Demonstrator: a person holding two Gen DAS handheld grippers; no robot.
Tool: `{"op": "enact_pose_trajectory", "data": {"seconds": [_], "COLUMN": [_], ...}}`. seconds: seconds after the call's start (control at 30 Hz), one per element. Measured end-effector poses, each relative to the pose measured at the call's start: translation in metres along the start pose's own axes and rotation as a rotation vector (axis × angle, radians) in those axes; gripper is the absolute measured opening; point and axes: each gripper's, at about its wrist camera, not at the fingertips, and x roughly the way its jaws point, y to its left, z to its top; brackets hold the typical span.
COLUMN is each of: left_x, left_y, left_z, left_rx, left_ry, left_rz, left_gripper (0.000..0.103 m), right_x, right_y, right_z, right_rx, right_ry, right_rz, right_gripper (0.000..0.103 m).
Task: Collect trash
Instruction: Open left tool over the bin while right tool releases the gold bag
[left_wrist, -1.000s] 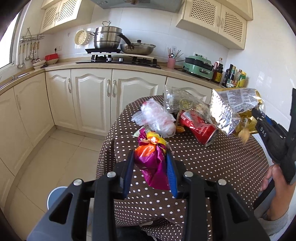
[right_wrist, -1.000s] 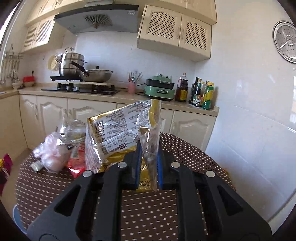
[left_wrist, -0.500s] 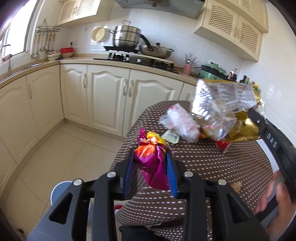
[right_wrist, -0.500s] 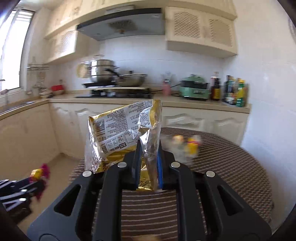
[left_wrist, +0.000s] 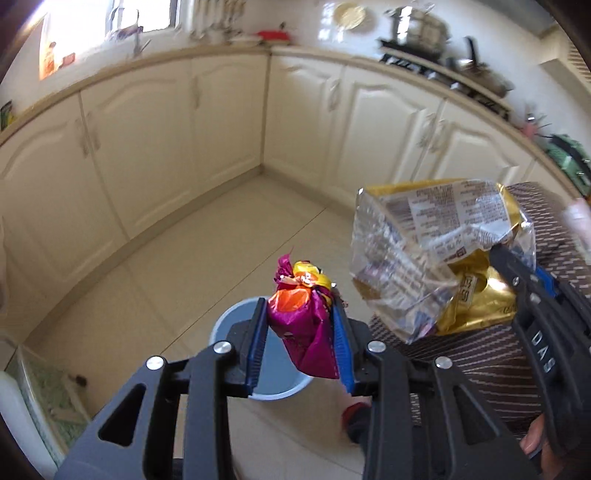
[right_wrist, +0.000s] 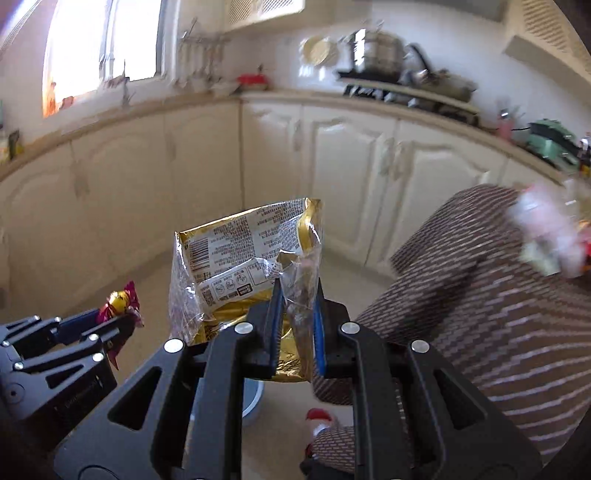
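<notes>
My left gripper (left_wrist: 300, 328) is shut on a crumpled magenta, orange and yellow wrapper (left_wrist: 304, 314), held right above a light blue bin (left_wrist: 229, 325) on the floor. My right gripper (right_wrist: 297, 325) is shut on a gold and clear snack bag (right_wrist: 236, 258), which hangs over the floor beside the table edge. In the left wrist view that gold bag (left_wrist: 436, 251) and the right gripper (left_wrist: 517, 269) sit to the right of the wrapper. In the right wrist view the left gripper (right_wrist: 122, 325) with its wrapper (right_wrist: 120, 302) is at lower left, and the bin's rim (right_wrist: 255, 402) peeks out below my fingers.
A round table with a brown dotted cloth (right_wrist: 480, 314) fills the right, with blurred trash (right_wrist: 546, 236) at its far edge. Cream cabinets (left_wrist: 166, 147) line the corner under a counter with a stove and pots (right_wrist: 388, 62). Tiled floor (left_wrist: 184, 273) lies between. A red item (right_wrist: 317, 415) lies on the floor.
Both grippers swung left off the table and tipped down toward the floor, still holding their trash. The blue bin has come under the left gripper; the table slid to the right.
</notes>
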Motion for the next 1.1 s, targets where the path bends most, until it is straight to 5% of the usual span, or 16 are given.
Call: {"op": "enact_pose_trajectory", "data": {"seconds": [0.27, 0.47, 0.7, 1.1], "left_x": [0.133, 0.193, 0.206, 0.193], "left_y": [0.065, 0.086, 0.094, 0.110], "left_z": [-0.015, -0.021, -0.021, -0.021], "left_rx": [-0.059, -0.123, -0.179, -0.213], "left_ry": [0.226, 0.299, 0.369, 0.337], "left_rz": [0.027, 0.010, 0.024, 0.060], "left_gripper": [0.035, 0.062, 0.062, 0.066], "right_x": [0.135, 0.192, 0.227, 0.242], "right_y": [0.060, 0.073, 0.074, 0.089], "right_z": [-0.048, -0.072, -0.090, -0.103], "right_rx": [-0.078, -0.083, -0.072, -0.054], "right_ry": [0.217, 0.311, 0.367, 0.391], "right_rz": [0.011, -0.020, -0.015, 0.065], "right_gripper": [0.015, 0.015, 0.017, 0.019]}}
